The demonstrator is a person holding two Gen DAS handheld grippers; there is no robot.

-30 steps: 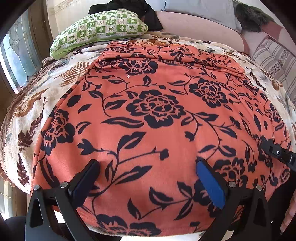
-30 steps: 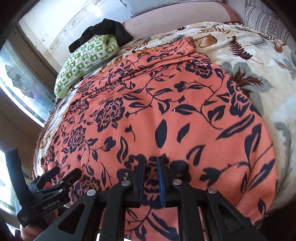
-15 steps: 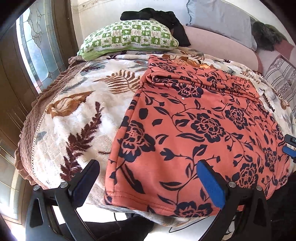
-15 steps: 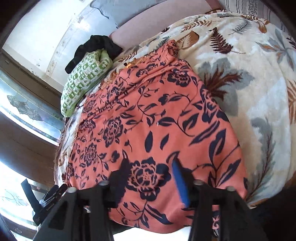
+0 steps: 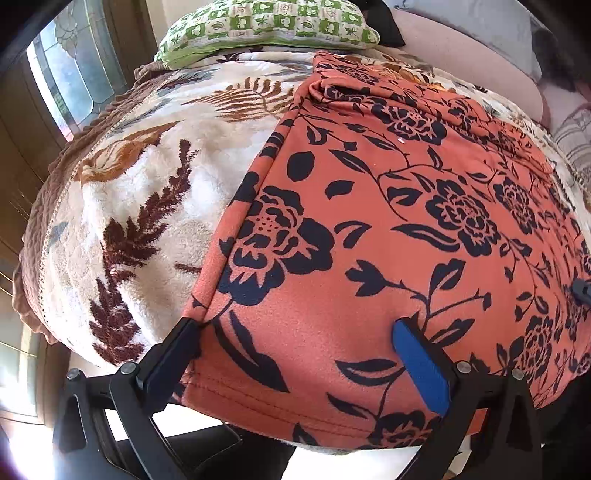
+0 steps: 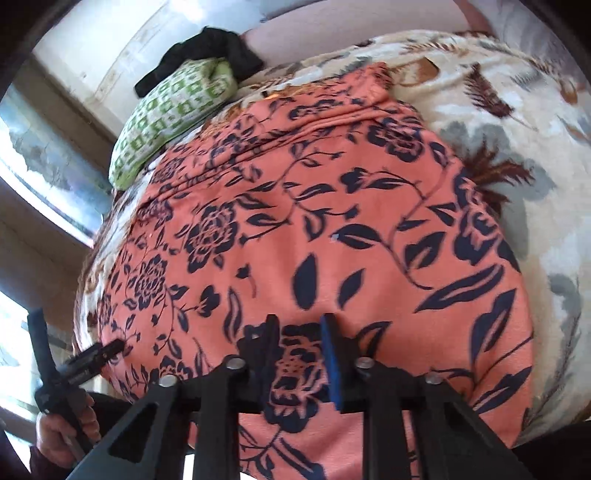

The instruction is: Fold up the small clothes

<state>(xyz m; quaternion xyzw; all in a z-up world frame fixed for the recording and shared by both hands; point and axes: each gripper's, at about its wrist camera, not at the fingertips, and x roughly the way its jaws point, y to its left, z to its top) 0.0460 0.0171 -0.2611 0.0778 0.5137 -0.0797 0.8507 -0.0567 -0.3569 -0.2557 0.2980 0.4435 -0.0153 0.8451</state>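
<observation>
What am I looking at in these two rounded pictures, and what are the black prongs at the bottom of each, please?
There is no robot here: a person holds a two-fingered clamp in each hand, and each clamp carries a wide-angle camera looking along its fingers. One picture comes from the left gripper, the other from the right gripper; the prongs are those fingers. Both look down on a bed covered by a leaf-patterned blanket, with an orange floral garment spread on it and a green checked pillow beyond. The left gripper is open at the garment's near left corner, holding nothing. The right gripper's fingers are nearly together and seem to pinch the garment's near edge.
</observation>
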